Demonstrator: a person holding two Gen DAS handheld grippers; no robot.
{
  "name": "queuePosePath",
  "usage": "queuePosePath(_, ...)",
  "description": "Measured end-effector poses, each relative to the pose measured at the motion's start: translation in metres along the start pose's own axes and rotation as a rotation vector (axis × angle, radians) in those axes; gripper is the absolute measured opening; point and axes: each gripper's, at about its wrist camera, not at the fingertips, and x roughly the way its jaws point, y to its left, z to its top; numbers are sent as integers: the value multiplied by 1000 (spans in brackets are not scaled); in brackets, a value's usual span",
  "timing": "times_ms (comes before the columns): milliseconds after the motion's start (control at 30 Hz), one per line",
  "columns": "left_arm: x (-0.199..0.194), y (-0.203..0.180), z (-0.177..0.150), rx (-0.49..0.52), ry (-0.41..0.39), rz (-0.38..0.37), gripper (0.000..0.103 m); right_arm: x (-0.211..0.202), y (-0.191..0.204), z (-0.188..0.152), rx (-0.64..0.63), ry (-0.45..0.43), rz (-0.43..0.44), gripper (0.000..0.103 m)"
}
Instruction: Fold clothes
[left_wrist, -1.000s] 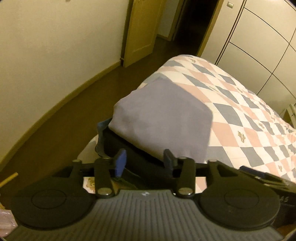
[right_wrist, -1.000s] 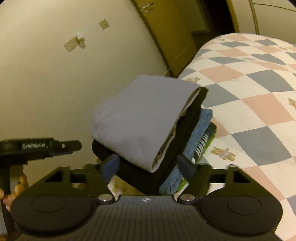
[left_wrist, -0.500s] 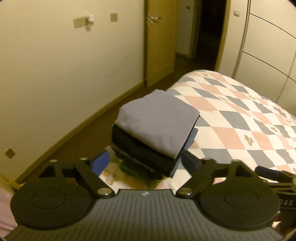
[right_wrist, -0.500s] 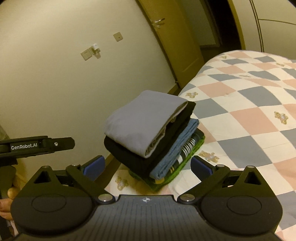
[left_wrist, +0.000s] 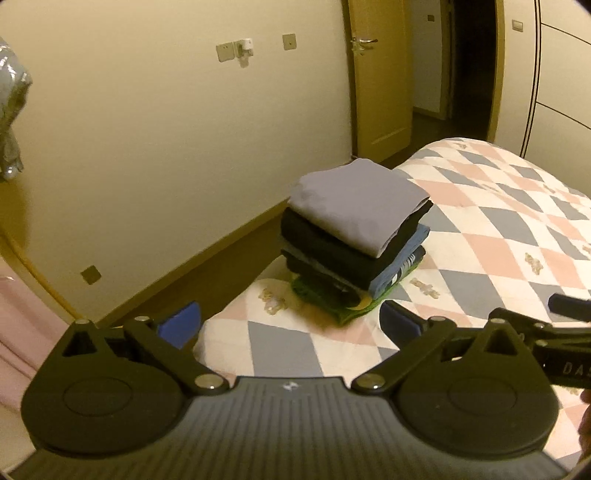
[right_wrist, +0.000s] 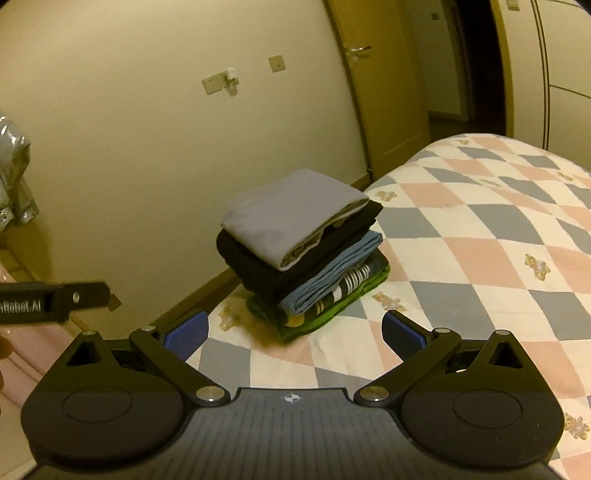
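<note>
A stack of folded clothes (left_wrist: 358, 206) sits on the near left corner of the bed (left_wrist: 498, 229): a grey piece on top, then black, blue, striped and green ones. My left gripper (left_wrist: 290, 322) hangs short of the stack, its jaws opening wide with nothing between them. In the right wrist view the same stack (right_wrist: 291, 214) lies ahead on the checked bedspread (right_wrist: 480, 240). My right gripper (right_wrist: 293, 330) stands wide open and empty, apart from the clothes.
A cream wall (left_wrist: 147, 147) and a strip of dark floor (left_wrist: 207, 269) run left of the bed. A wooden door (left_wrist: 380, 81) and white wardrobe fronts (left_wrist: 554, 74) stand behind. A grey garment (right_wrist: 14, 177) hangs at far left. Something pink (left_wrist: 22, 339) lies at lower left.
Both grippers let go of the grey folded piece, opened wide and drew back and up from the stack. The stack now shows whole and farther away in both views.
</note>
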Motion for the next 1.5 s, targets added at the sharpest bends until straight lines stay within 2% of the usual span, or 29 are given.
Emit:
queuePosePath(200,-22,2,-6,-41,-49,12,102,-15,12,-4,-88,-18,-32,103)
queuePosePath(333,-26,-3,-5,-32,-77,43,102,-25,18,-3,-142,-105,-101,103)
queuePosePath(467,-18,-1,-9,-62,-38,14,102,-31,16,0,-149,-163,-110,103)
queuePosePath(567,-10,5,-12,-93,2,-13,102,-29,1,2,-30,-139,-11,103)
queuePosePath(733,4,15,-13,-105,33,-30,102,-13,-10,2,100,-43,-15,103)
queuePosePath(1100,23,31,-9,-34,63,-99,102,8,19,0,80,-20,-51,103)
queuePosePath(1500,24,45,-23,32,115,-163,102,7,45,-18,121,6,-127,103)
